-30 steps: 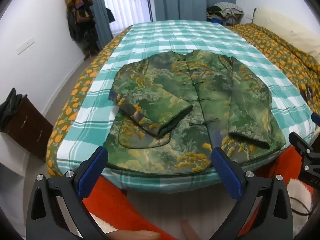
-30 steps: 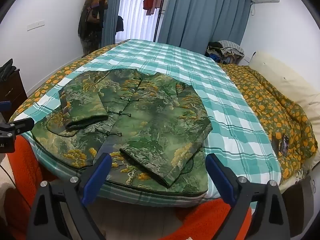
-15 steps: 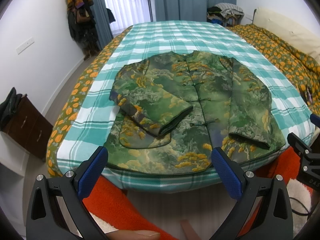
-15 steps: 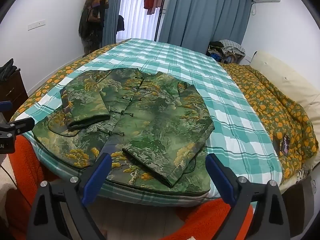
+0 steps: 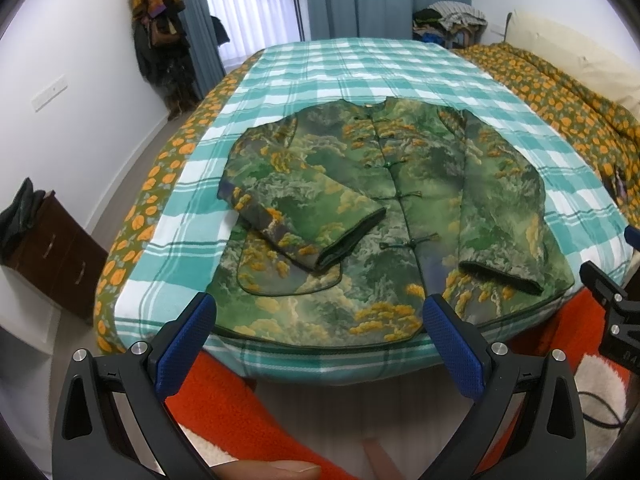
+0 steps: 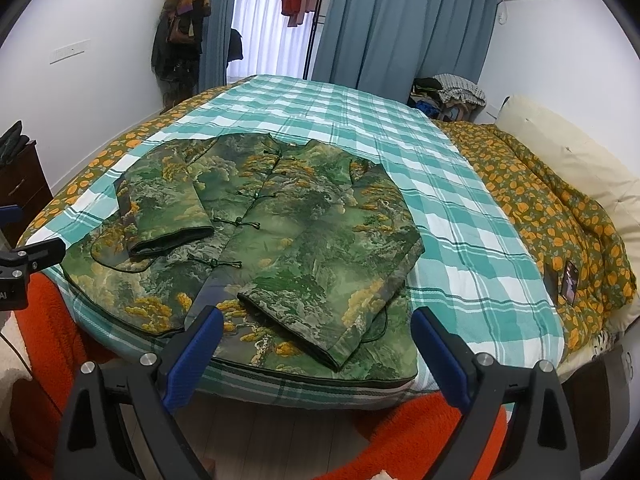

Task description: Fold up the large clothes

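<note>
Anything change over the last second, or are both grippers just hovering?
Nothing taken hold of or let go. The right gripper eased slightly toward the bed; the left gripper stayed put. Both are open and empty. The jacket lies unchanged on the plaid blanket, sleeves folded in.

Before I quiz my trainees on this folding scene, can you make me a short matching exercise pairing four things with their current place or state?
Column 1:
1. jacket
2. left sleeve
3. right sleeve
4. left gripper

Column 2:
A. open, holding nothing
B. folded across the chest
C. laid flat on the checked blanket, buttoned up
D. lying straight down the jacket's side

Pairs: 1-C, 2-B, 3-D, 4-A
</note>
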A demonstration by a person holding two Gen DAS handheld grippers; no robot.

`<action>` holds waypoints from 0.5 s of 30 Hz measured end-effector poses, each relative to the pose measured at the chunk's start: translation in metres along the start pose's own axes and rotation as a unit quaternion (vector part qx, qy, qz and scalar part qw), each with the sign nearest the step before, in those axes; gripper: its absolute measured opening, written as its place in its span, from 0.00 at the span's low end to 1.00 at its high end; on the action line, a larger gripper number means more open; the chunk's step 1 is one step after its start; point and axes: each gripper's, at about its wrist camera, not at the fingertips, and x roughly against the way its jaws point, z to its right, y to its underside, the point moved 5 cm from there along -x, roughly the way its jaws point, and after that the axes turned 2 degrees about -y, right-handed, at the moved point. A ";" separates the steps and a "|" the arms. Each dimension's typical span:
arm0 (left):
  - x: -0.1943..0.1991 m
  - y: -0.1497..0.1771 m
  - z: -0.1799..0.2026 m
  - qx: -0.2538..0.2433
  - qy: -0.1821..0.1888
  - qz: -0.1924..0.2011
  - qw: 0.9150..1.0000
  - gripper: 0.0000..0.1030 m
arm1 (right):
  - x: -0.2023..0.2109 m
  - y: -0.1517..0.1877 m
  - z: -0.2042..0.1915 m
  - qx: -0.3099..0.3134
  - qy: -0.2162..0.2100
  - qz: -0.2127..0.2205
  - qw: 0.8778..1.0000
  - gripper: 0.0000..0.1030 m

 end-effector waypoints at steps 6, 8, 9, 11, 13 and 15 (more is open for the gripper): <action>-0.007 0.002 -0.004 -0.002 -0.009 0.005 1.000 1.00 | -0.003 0.001 0.001 -0.001 0.009 -0.007 1.000 0.94; -0.009 0.003 -0.005 -0.001 -0.010 0.003 1.000 1.00 | -0.003 0.001 0.001 0.000 0.011 -0.008 1.000 0.94; -0.008 0.003 -0.005 -0.001 -0.010 0.003 1.000 1.00 | -0.003 0.001 0.001 0.000 0.011 -0.008 1.000 0.94; -0.009 0.003 -0.004 -0.002 -0.011 0.004 1.000 1.00 | -0.003 0.001 0.002 0.000 0.010 -0.008 1.000 0.94; -0.008 0.002 -0.004 -0.003 -0.011 0.004 1.000 1.00 | -0.003 0.001 0.001 -0.001 0.010 -0.008 1.000 0.94; -0.009 0.004 -0.004 -0.004 -0.011 0.006 1.000 1.00 | -0.003 0.001 0.001 -0.001 0.010 -0.008 1.000 0.94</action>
